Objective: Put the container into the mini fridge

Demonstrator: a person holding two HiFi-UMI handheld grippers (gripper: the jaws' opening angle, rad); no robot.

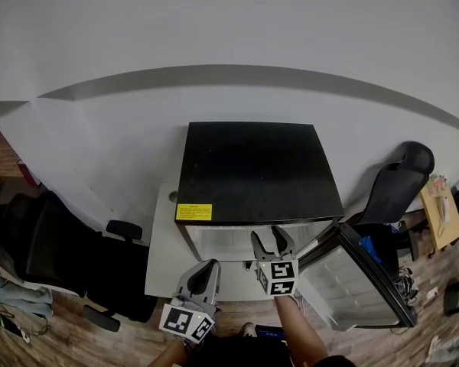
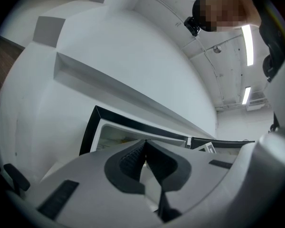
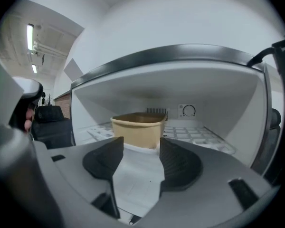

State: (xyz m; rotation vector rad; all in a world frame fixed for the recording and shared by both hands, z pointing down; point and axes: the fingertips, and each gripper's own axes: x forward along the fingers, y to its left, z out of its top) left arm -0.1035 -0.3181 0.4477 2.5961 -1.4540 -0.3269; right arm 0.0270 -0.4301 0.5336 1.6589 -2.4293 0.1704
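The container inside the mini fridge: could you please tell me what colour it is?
The container is pale tan, clearest in the right gripper view.

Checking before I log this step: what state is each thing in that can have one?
mini fridge: open, container inside.
fridge door: swung wide open.
container: upright inside the fridge, no lid, not gripped.
left gripper: jaws shut, nothing between them.
right gripper: jaws open, empty, container just beyond them.
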